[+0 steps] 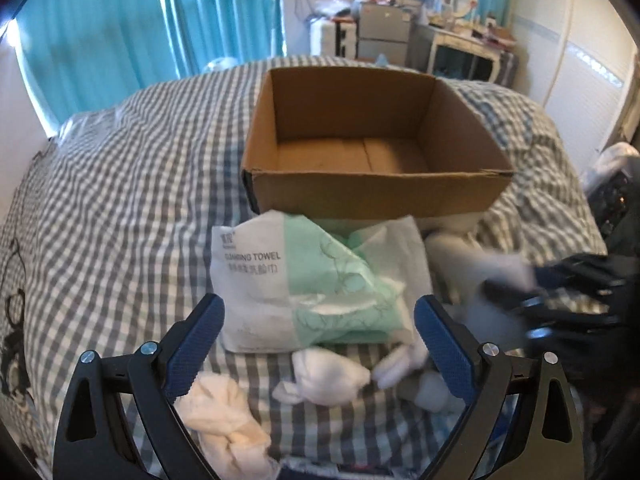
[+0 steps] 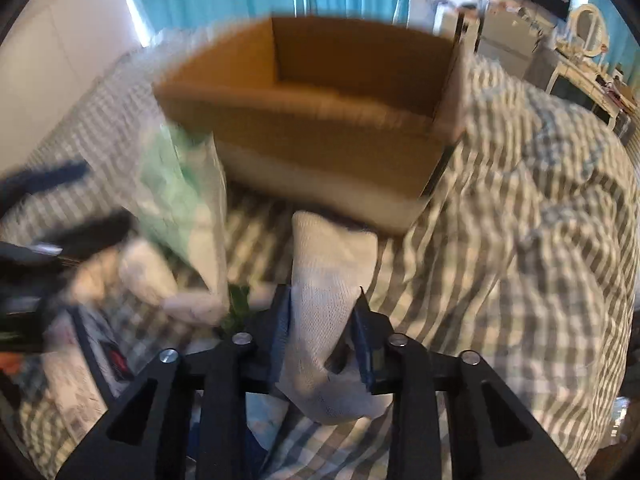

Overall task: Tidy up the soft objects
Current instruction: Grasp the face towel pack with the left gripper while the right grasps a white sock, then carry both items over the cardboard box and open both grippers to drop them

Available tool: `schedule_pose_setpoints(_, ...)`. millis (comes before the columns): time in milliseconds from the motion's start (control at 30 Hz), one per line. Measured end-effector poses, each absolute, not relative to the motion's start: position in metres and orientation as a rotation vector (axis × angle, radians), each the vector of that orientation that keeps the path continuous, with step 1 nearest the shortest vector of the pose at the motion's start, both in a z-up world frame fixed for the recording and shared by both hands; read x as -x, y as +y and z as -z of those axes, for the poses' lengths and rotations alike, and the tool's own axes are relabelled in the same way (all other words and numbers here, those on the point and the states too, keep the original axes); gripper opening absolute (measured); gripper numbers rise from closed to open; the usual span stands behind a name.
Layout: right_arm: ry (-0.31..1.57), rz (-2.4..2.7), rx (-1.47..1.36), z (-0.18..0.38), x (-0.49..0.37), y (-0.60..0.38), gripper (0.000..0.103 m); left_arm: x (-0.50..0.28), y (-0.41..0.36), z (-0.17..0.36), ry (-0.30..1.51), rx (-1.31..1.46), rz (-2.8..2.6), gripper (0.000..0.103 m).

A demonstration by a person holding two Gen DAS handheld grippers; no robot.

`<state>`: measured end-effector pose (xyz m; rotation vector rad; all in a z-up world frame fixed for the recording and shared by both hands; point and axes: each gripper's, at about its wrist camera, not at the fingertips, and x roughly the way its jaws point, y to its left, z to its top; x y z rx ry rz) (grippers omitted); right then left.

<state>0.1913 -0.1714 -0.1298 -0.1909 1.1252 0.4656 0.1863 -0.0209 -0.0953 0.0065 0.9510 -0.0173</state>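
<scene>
An open, empty cardboard box [image 1: 372,148] stands on the checked bed; it also shows in the right wrist view [image 2: 320,120]. In front of it lies a white and green cleansing towel pack [image 1: 312,284], also seen blurred in the right wrist view [image 2: 180,196]. My left gripper [image 1: 320,312] is open and empty, its blue pads either side of the pack's near edge. Below it lie a white rolled sock [image 1: 324,376], a cream cloth [image 1: 224,420] and a grey sock [image 1: 432,392]. My right gripper [image 2: 322,300] is shut on a white sock [image 2: 328,280] and appears blurred at the right of the left wrist view [image 1: 500,292].
The bed has a grey and white checked cover [image 1: 120,200]. Turquoise curtains [image 1: 140,20] hang behind it. A dresser with a mirror [image 1: 460,32] and cluttered shelves stand at the back right. Dark items [image 2: 100,352] lie at the bed's near left edge.
</scene>
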Motion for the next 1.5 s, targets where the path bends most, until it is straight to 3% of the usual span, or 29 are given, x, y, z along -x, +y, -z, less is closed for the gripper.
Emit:
schedule_pose_setpoints(200, 0.940, -0.438, 0.180, 0.079, -0.188, -0.190, 0.027, -0.213, -0.025, 0.112, 1.029, 0.009, 0.006, 0.096)
schedule_pose_setpoints(367, 0.910, -0.470, 0.161, 0.071, -0.185, -0.198, 0.027, -0.231, -0.033, 0.134, 1.085, -0.039, -0.038, 0.093)
schedule_pose_setpoints(400, 0.907, -0.472, 0.162, 0.072, -0.185, -0.197, 0.027, -0.232, -0.033, 0.136, 1.089, -0.038, -0.034, 0.085)
schedule_pose_setpoints(433, 0.908, -0.473, 0.159, 0.074, -0.186, -0.199, 0.027, -0.232, -0.034, 0.138, 1.094, -0.030, -0.018, 0.070)
schedule_pose_setpoints(500, 0.918, -0.474, 0.147, 0.077, -0.187, -0.201, 0.027, -0.227, -0.036, 0.141, 1.097, -0.010, 0.015, 0.057)
schedule_pose_setpoints(533, 0.921, -0.473, 0.145, 0.078, -0.185, -0.202, 0.027, -0.225, -0.037, 0.140, 1.092, -0.009, 0.035, 0.040)
schedule_pose_setpoints(600, 0.924, -0.465, 0.153, 0.079, -0.184, -0.204, 0.027, -0.217, -0.039, 0.137, 1.080, -0.002, 0.055, 0.021)
schedule_pose_setpoints(800, 0.913, -0.456, 0.160, 0.072, -0.175, -0.203, 0.027, -0.189, -0.029, 0.120, 1.018, 0.028, 0.034, 0.001)
schedule_pose_setpoints(1267, 0.823, -0.455, 0.179, 0.024, -0.148, -0.193, 0.027, -0.143, -0.001, 0.039, 0.841, 0.035, 0.087, 0.000)
schedule_pose_setpoints(1300, 0.843, -0.470, 0.187, 0.026, -0.148, -0.191, 0.035, -0.142, -0.001, 0.036, 0.833, 0.031, 0.091, 0.000)
schedule_pose_setpoints(1333, 0.868, -0.481, 0.206, 0.030, -0.149, -0.188, 0.064, -0.142, 0.000, 0.034, 0.832, 0.027, 0.098, 0.000)
schedule_pose_setpoints(1400, 0.893, -0.447, 0.266, 0.045, -0.148, -0.181, 0.088, -0.141, 0.001, 0.037, 0.839, 0.026, 0.100, 0.000)
schedule_pose_setpoints(1500, 0.928, -0.429, 0.309, 0.073, -0.148, -0.176, 0.088, -0.140, 0.002, 0.050, 0.869, 0.024, 0.092, 0.001)
